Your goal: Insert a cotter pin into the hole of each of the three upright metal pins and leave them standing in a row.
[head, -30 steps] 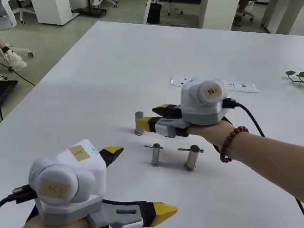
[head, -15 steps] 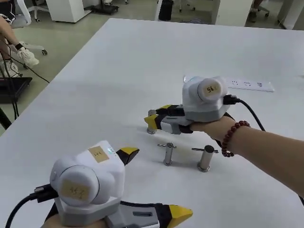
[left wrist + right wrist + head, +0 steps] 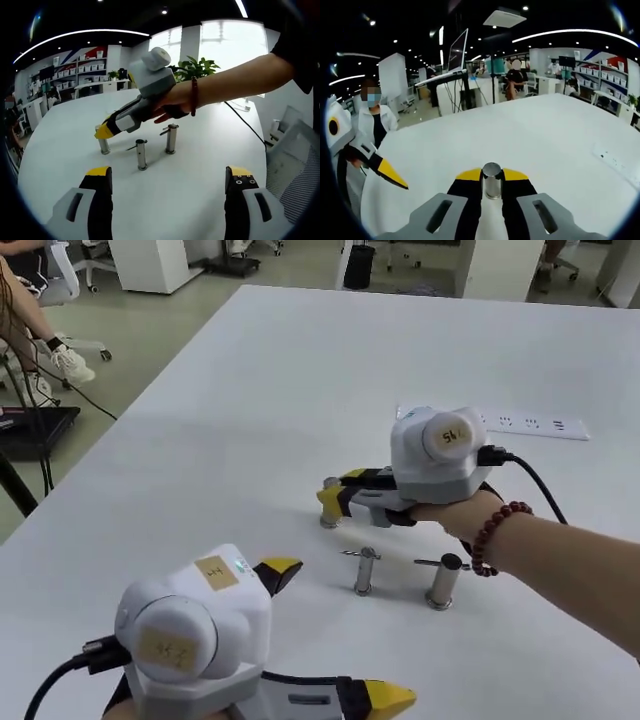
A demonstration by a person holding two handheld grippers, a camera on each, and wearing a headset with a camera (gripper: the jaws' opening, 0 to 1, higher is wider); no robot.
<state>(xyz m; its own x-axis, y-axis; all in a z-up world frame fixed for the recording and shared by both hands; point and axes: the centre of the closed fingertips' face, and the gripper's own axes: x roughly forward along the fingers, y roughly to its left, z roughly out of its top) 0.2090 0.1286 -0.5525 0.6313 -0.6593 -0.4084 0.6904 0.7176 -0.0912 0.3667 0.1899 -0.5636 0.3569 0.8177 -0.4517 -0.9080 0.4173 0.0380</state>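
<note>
The white table [image 3: 250,400] takes up most of the head view. Its left edge is cut diagonally from the upper middle to the lower left. Past that edge, in the upper left corner, floor, a black stand [image 3: 28,430] and a seated person's foot [image 3: 70,362] are seen. Broad bare tabletop is left open above and to the left of the work.

Three upright metal pins are lined up near the centre of the head view. The right-hand pin [image 3: 443,585] is crossed near its top by a cotter pin [image 3: 426,562]. The middle pin [image 3: 365,573] just beside it is crossed by a second cotter pin [image 3: 352,553]. The leftmost pin [image 3: 328,518] is set a little higher in the frame, and no cotter pin can be made out in it.

The right gripper [image 3: 331,500] is reached in from the right of the frame. In the right gripper view, its jaws are closed narrowly on the upper part of the leftmost pin, with one yellow tip pressed to each side. The wrist behind it, ringed by a bead bracelet [image 3: 490,536], is held just above the other two pins, so the upper side of the row is blocked.

The left gripper [image 3: 335,635] is held at the bottom of the head view, near the row but apart from it. Its jaws are spread wide and nothing is held between them.

A power strip [image 3: 535,424] is laid in the upper right, well apart from the pins. In the left gripper view a potted plant [image 3: 195,67] is seen beyond the table.
</note>
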